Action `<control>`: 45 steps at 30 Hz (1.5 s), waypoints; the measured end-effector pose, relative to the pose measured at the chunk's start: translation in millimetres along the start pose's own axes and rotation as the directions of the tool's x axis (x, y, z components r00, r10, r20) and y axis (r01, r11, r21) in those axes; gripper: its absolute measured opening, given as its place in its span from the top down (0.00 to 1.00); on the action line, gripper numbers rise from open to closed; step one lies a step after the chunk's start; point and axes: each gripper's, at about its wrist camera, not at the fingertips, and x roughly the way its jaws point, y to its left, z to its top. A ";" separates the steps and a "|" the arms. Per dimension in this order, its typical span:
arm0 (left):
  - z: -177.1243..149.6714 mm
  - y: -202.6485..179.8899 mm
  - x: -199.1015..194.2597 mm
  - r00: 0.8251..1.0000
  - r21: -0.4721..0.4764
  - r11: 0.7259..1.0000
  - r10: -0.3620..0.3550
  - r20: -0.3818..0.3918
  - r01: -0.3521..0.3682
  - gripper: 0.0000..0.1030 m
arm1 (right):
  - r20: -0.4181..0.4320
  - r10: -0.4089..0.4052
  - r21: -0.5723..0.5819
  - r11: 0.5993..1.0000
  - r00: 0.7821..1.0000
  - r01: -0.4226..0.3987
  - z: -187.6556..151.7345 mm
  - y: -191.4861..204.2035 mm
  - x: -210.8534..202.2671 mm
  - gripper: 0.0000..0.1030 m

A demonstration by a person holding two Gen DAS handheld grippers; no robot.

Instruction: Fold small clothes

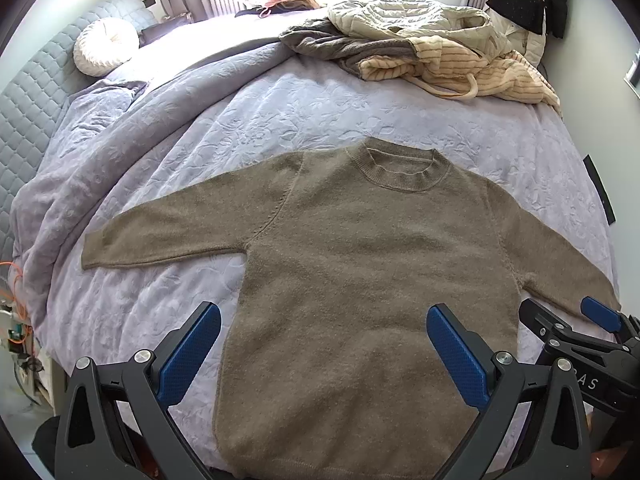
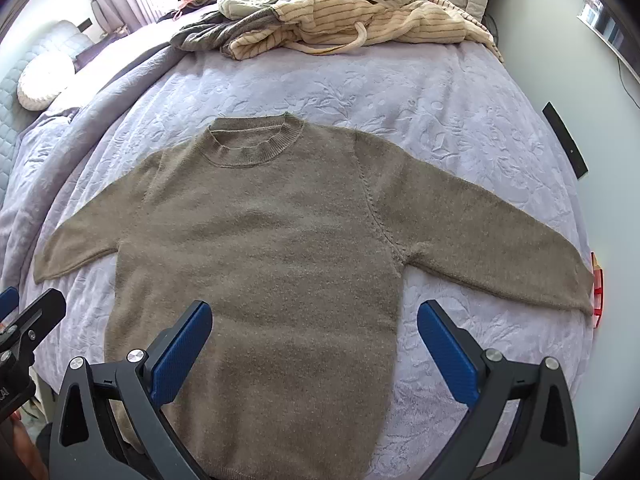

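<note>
On the lilac bedspread (image 1: 280,104) a brown sweater (image 1: 352,248) lies flat, face up, both sleeves spread, nothing folded yet. Left of the sweater's hem the left gripper (image 1: 324,354) hovers, fingers wide apart and empty. Right of it, over the hem's other side, the right gripper (image 2: 314,350) hangs likewise spread, holding nothing. Beyond the collar sits a heap of clothes (image 1: 432,52). Folding seems about to begin; a sleeve cuff likely needs pinching next and carrying across the chest.

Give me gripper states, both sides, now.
Left gripper: open, holding nothing, above the sweater.
Right gripper: open, holding nothing.
</note>
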 end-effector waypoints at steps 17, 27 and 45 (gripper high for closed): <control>-4.4 5.7 5.9 0.999 -0.023 1.000 -0.003 -0.035 0.002 0.00 | -0.070 0.012 0.003 1.000 0.997 -0.012 2.1 0.0 2.3 0.01; -10.6 15.0 25.8 0.992 -0.026 0.999 -0.049 -0.119 0.046 0.00 | -0.085 0.034 0.009 0.999 0.996 -0.033 2.0 7.9 4.4 0.01; -15.5 65.7 85.1 0.966 0.025 0.991 -0.124 -0.229 0.133 0.00 | -0.171 -0.034 0.097 0.994 0.985 0.051 -22.5 42.3 23.2 0.01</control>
